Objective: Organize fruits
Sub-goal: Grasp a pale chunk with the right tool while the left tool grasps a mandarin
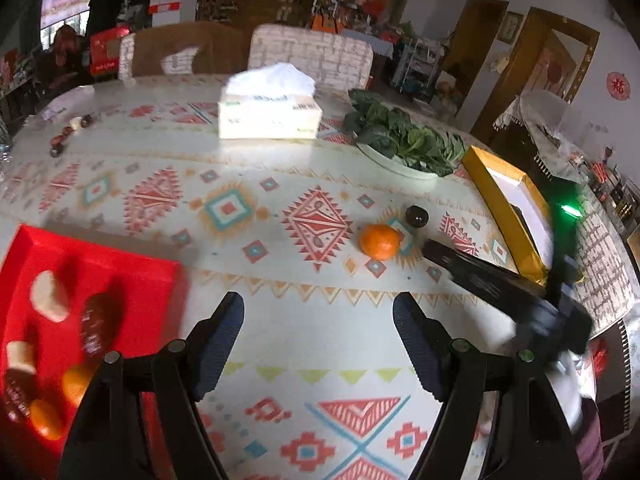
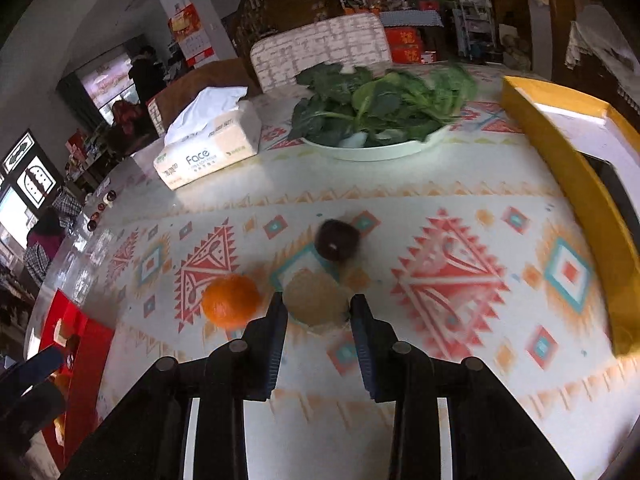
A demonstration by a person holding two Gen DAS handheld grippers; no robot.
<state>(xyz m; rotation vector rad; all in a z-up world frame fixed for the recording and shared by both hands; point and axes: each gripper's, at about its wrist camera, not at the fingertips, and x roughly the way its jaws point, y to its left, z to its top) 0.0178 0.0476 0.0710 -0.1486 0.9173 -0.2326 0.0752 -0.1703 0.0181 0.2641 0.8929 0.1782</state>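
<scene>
Brown round fruit (image 2: 318,298) sits pinched in the right hand-held gripper (image 2: 318,308) mid-table; left hand-held gripper (image 1: 318,344) spread, empty; next, probably carrying it to the red tray (image 1: 132,276).

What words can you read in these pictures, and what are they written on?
"Face": on the side of the tissue pack.
Smaller print beside it on the pack: too small to read.
Red wall sign: a symbol, too blurred to read.
Wall calendar: too blurred to read.
</scene>
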